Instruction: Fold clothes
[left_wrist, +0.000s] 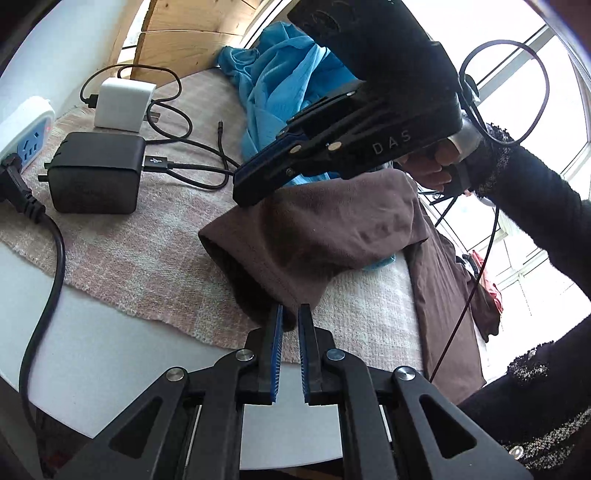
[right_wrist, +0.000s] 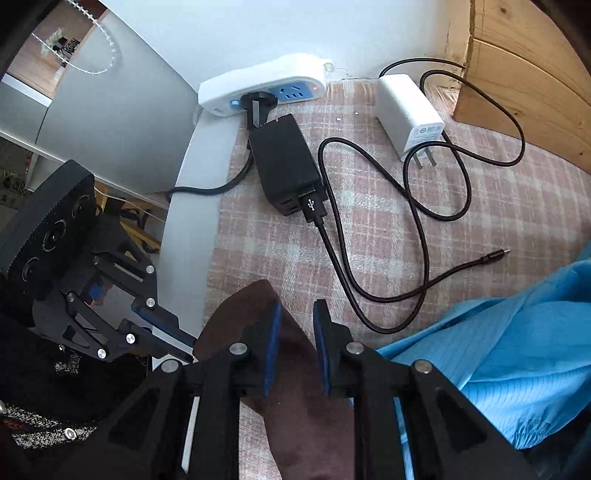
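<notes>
A brown garment (left_wrist: 325, 229) lies on the checked tablecloth (left_wrist: 147, 251), one end lifted into a tent. My left gripper (left_wrist: 291, 308) is shut on its dark hem at the near edge. My right gripper (left_wrist: 240, 192) comes in from above and pinches the raised fold; a hand in a black sleeve holds it. In the right wrist view the brown garment (right_wrist: 306, 424) runs between the fingers of my right gripper (right_wrist: 298, 306), and my left gripper (right_wrist: 184, 345) bites the cloth's left corner. A crumpled blue garment (left_wrist: 280, 85) lies behind; it shows as the blue garment (right_wrist: 509, 350) to the right.
A black charger (right_wrist: 286, 162), a white charger (right_wrist: 408, 110), a loose black cable (right_wrist: 424, 258) and a white power strip (right_wrist: 266, 88) lie on the cloth's far side. A wooden board (right_wrist: 524, 74) stands behind. The white round table's edge (right_wrist: 192, 221) curves left.
</notes>
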